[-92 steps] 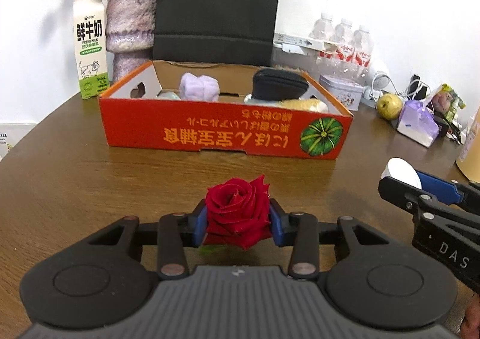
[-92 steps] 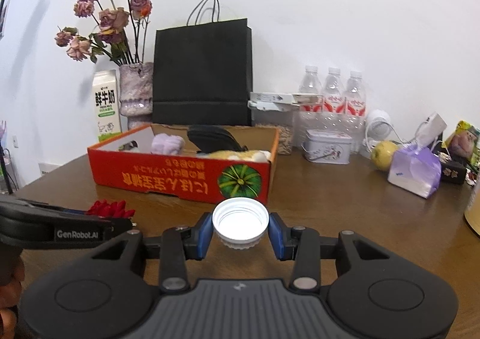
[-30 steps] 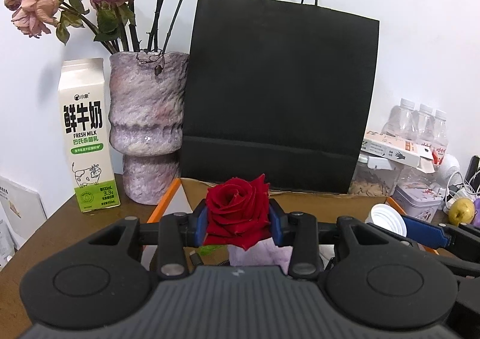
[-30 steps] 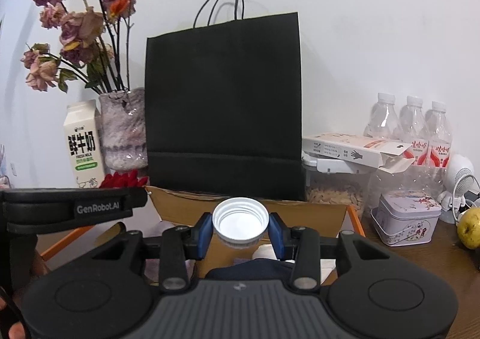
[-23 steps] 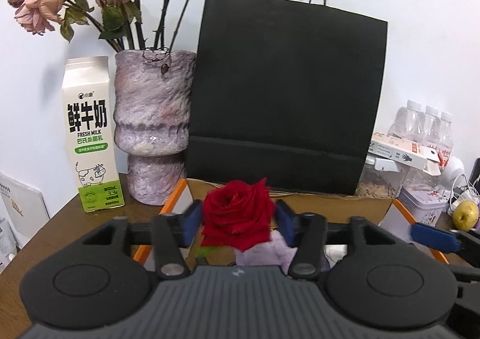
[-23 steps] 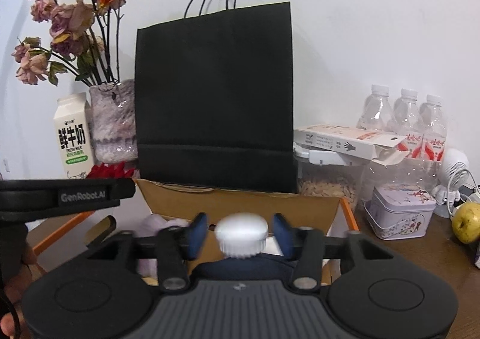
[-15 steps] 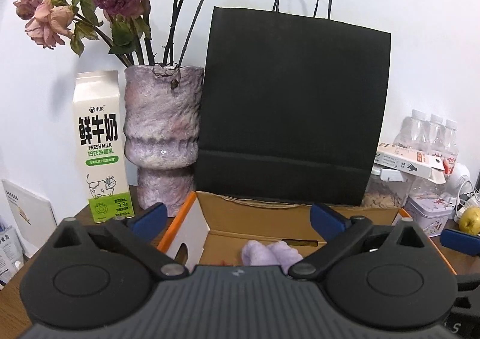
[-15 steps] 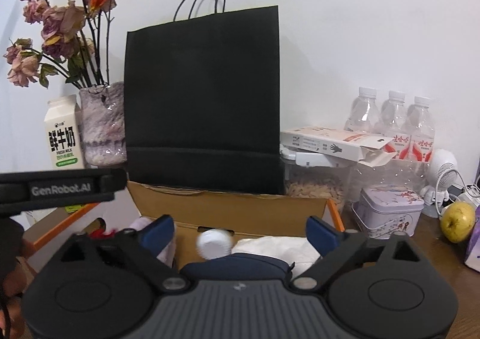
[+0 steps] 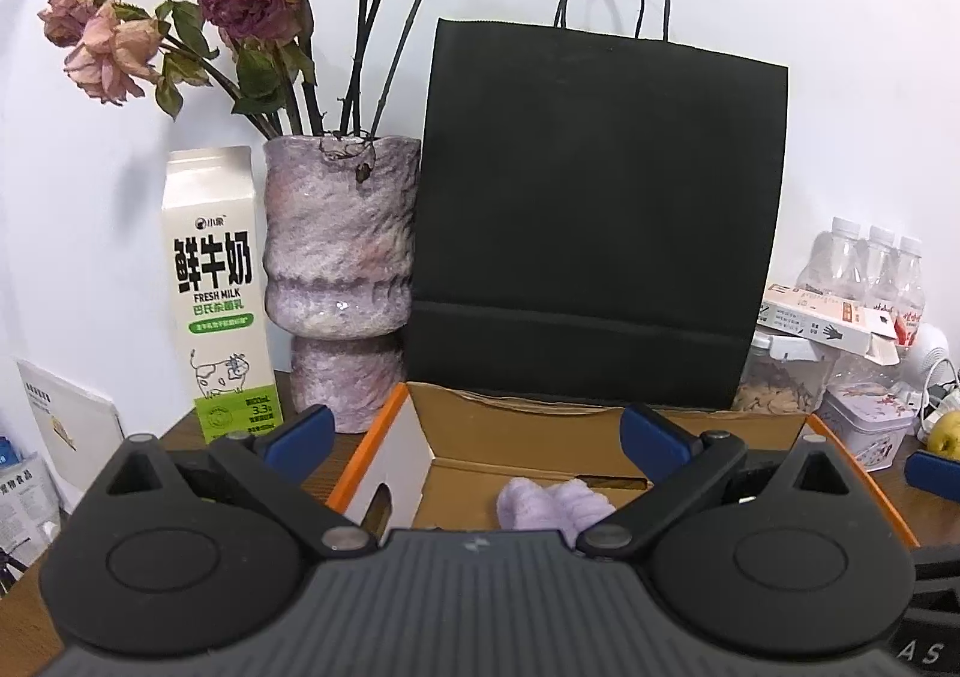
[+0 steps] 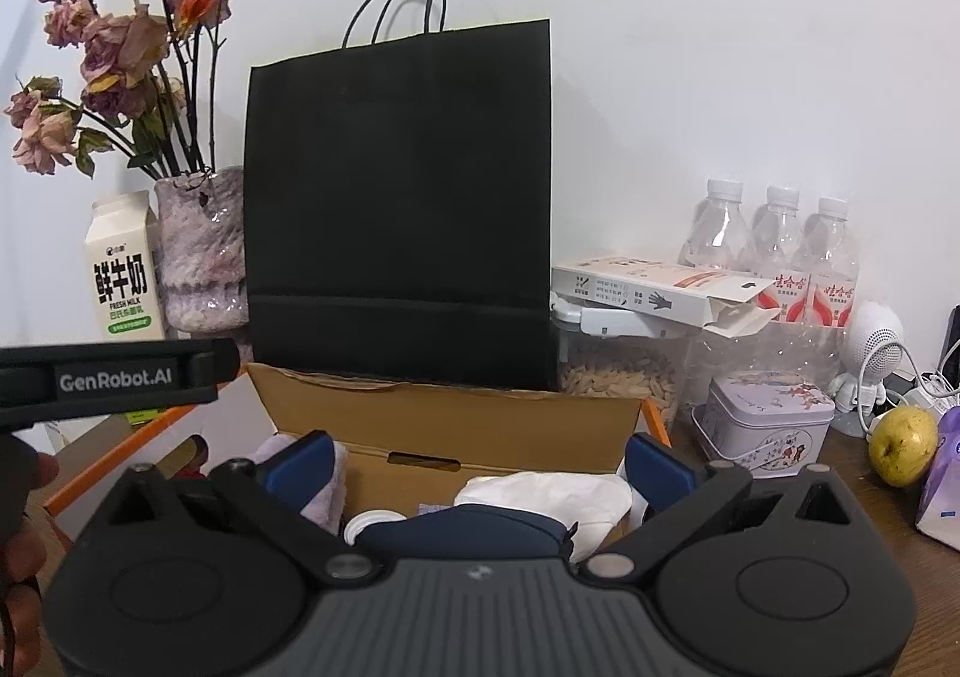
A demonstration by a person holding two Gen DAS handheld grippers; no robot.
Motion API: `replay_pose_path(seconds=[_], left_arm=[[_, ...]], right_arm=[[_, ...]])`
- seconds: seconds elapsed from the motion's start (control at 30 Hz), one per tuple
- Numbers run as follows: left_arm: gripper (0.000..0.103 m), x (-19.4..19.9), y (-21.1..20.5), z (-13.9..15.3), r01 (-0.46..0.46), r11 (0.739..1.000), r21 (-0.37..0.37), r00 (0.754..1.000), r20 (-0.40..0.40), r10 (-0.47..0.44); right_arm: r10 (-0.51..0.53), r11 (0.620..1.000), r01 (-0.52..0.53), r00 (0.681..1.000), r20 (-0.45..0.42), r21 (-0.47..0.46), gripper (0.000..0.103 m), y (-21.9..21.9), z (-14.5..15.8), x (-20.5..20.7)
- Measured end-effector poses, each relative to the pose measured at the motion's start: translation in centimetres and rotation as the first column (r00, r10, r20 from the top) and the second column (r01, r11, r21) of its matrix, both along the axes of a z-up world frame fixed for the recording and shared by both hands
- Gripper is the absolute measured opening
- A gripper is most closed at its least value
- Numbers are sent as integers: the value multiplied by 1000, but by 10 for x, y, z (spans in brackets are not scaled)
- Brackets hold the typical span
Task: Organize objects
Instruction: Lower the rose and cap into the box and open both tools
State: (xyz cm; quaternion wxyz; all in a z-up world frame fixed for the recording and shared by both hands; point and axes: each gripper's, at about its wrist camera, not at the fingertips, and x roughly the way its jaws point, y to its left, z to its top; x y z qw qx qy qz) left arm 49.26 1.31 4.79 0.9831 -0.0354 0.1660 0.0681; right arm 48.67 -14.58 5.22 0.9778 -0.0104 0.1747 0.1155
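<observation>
My left gripper (image 9: 474,434) hangs open over the left end of the orange-edged cardboard box (image 9: 540,407), with nothing between its blue pads. A fluffy lilac bundle (image 9: 555,503) lies in the box below it; the red rose is out of sight there. My right gripper (image 10: 480,464) is open too, above the same box (image 10: 450,425). The white bottle cap (image 10: 372,524) lies in the box beside a dark blue pouch (image 10: 468,527) and crumpled white paper (image 10: 552,491). The left gripper's (image 10: 108,377) black side crosses the left of the right wrist view.
Right behind the box stand a tall black paper bag (image 9: 600,221), a lilac vase of dried roses (image 9: 339,281) and a milk carton (image 9: 216,287). To the right are water bottles (image 10: 774,251), a glove box on a clear jar (image 10: 654,293), a tin (image 10: 768,425) and a pear (image 10: 903,446). A person's hand (image 10: 18,497) shows at the left edge.
Both grippers went from shut to wide open. The red rose dropped out of the left one and the white cap out of the right one, down into the box.
</observation>
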Motion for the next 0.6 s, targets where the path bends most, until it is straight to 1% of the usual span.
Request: replay_pose_path(seconds=[0.27,0.6], left_arm=[[103,-11,2,2,2,1000,4,1000,-19,-2],[103,-44,4,8,15,1000,2,999,-38,-15]], right_arm=[[5,1000,-5,1000,1,0,103,-4,2,-12],[24,1000,-24,1000,-6,4,103,-10,8,-42]])
